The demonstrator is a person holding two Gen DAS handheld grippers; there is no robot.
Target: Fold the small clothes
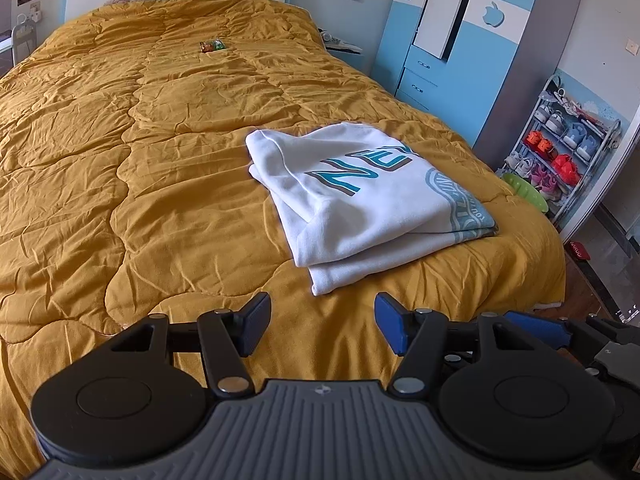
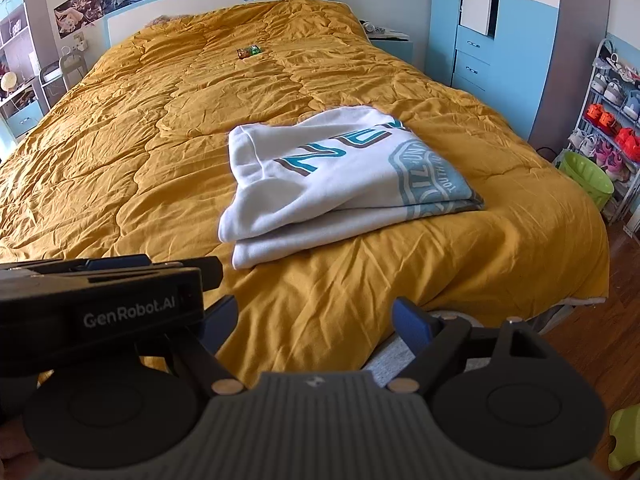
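A white sweatshirt (image 1: 360,200) with teal lettering and a teal round badge lies folded in a flat stack on the mustard quilt (image 1: 140,160), near the bed's front right corner. It also shows in the right wrist view (image 2: 340,184). My left gripper (image 1: 322,322) is open and empty, held above the quilt just short of the sweatshirt's near edge. My right gripper (image 2: 316,320) is open and empty, near the bed's front edge. The left gripper's body (image 2: 100,304) shows at the left of the right wrist view.
A small colourful packet (image 1: 212,45) lies far up the quilt. A blue and white wardrobe (image 1: 460,40) stands right of the bed. A shoe rack (image 1: 560,148) and a green basin (image 2: 586,178) stand on the wooden floor (image 2: 592,344) at the right.
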